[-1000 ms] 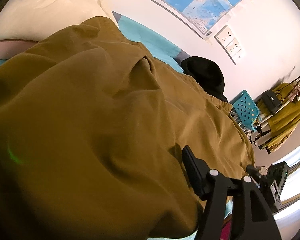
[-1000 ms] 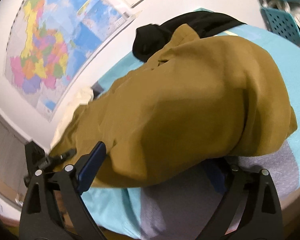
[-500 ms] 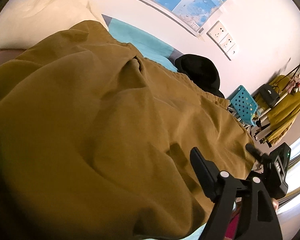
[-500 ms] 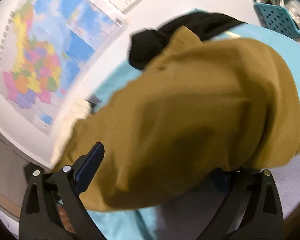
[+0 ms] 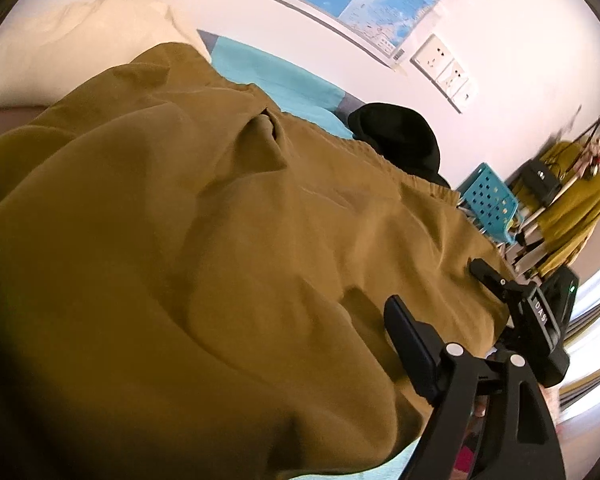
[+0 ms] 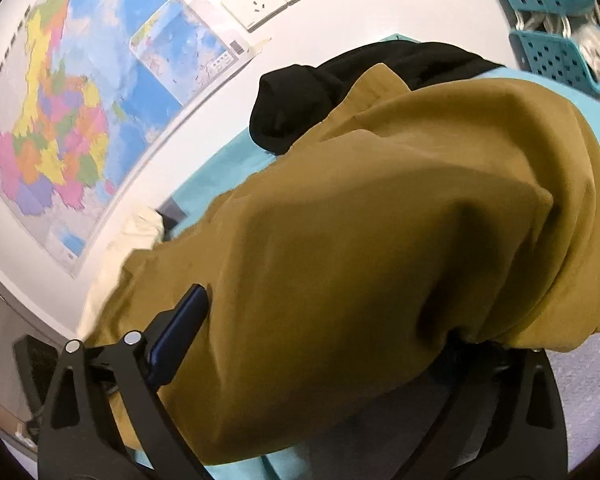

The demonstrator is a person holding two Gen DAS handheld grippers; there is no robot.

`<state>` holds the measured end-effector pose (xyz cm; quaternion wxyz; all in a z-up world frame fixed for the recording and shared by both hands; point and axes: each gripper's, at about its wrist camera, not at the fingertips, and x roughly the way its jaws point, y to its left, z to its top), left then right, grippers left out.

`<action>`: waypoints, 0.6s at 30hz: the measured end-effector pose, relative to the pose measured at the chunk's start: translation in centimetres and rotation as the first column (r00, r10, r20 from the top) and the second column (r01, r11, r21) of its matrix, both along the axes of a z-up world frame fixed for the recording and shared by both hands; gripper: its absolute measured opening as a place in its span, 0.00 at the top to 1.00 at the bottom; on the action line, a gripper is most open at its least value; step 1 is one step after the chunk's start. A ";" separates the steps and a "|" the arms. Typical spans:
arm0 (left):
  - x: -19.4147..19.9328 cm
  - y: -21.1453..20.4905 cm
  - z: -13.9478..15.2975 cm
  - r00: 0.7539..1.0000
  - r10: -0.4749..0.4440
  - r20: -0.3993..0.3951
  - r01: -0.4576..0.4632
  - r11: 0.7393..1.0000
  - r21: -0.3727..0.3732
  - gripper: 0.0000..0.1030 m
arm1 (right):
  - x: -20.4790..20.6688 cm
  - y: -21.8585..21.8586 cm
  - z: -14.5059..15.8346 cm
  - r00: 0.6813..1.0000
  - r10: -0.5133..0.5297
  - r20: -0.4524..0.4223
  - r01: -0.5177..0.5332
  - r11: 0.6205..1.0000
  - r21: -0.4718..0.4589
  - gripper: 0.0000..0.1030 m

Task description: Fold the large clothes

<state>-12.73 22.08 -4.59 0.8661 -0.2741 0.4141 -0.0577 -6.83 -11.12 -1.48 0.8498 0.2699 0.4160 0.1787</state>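
Observation:
A large mustard-brown garment (image 5: 204, 240) lies bunched on a bed with a turquoise sheet (image 5: 268, 72); it fills both views (image 6: 380, 260). In the left wrist view only my left gripper's right finger (image 5: 412, 340) shows; the cloth drapes over where the left finger would be. In the right wrist view my right gripper (image 6: 320, 344) has its jaws wide apart, the left finger (image 6: 176, 340) clear and the right one buried under the cloth fold. The right gripper's body (image 5: 540, 320) also shows in the left wrist view, at the garment's far edge.
A black garment (image 5: 396, 140) (image 6: 320, 92) lies behind the brown one near the wall. A cream pillow (image 5: 80, 36) sits at the bed's head. Turquoise baskets (image 6: 556, 40) (image 5: 488, 200) and a clothes rack (image 5: 564, 200) stand beyond the bed. A map (image 6: 80, 100) hangs on the wall.
Both grippers have shifted slightly with the garment; the cloth bulges higher over the right gripper and more of the bed's far side shows in the left wrist view.

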 end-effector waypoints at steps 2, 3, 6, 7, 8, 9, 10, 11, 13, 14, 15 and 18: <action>0.0 0.5 0.1 1.000 0.011 0.001 -0.011 1.000 -0.009 0.30 | 0.2 -1.7 -0.1 1.000 0.010 -0.025 -0.008 0.995 0.104 0.47; -0.1 0.7 0.2 1.000 0.014 0.005 -0.014 1.000 -0.003 0.36 | 0.3 -2.1 0.0 0.999 0.016 -0.034 -0.011 0.991 0.135 0.51; -0.3 1.2 0.8 0.999 0.035 0.021 -0.035 0.999 0.013 0.45 | -0.1 -3.1 0.5 0.998 0.054 -0.032 -0.046 0.977 0.206 0.59; -0.2 1.4 0.8 0.999 0.031 0.024 -0.031 0.999 0.011 0.45 | 0.0 -3.3 0.2 0.996 0.063 -0.058 -0.048 0.975 0.218 0.56; 0.0 1.4 0.6 1.000 0.027 0.010 -0.027 1.000 0.012 0.44 | 0.1 -3.4 -0.1 0.995 0.062 -0.079 -0.042 0.972 0.231 0.51; 0.2 1.6 0.4 1.000 0.030 -0.006 -0.030 1.000 0.008 0.42 | 0.4 -3.7 -0.8 0.993 0.058 -0.106 -0.027 0.962 0.271 0.46; 0.4 1.7 0.0 0.999 0.037 -0.025 -0.037 0.999 -0.002 0.38 | 0.6 -3.8 -1.2 0.991 0.051 -0.122 -0.012 0.954 0.298 0.42; 0.5 1.9 -0.2 0.999 0.044 -0.029 -0.045 0.999 -0.021 0.37 | 0.7 -3.8 -1.2 0.991 0.039 -0.124 0.001 0.951 0.308 0.40; 0.7 1.9 -0.2 0.999 0.047 -0.023 -0.048 0.998 -0.031 0.34 | 0.9 -3.3 -0.9 0.993 0.041 -0.112 -0.006 0.955 0.296 0.32; 0.8 1.9 -0.2 0.999 0.050 -0.020 -0.051 0.998 -0.036 0.33 | 1.0 -3.0 -0.8 0.993 0.037 -0.111 -0.003 0.957 0.290 0.31; 1.0 1.8 -0.1 0.998 0.056 -0.018 -0.056 0.998 -0.030 0.33 | 1.3 -2.7 -0.7 0.993 0.042 -0.110 -0.008 0.958 0.287 0.31; 1.5 1.3 0.1 0.998 0.055 -0.025 -0.054 0.998 0.022 0.44 | 1.7 -2.4 -0.6 0.994 0.051 -0.095 -0.024 0.965 0.262 0.53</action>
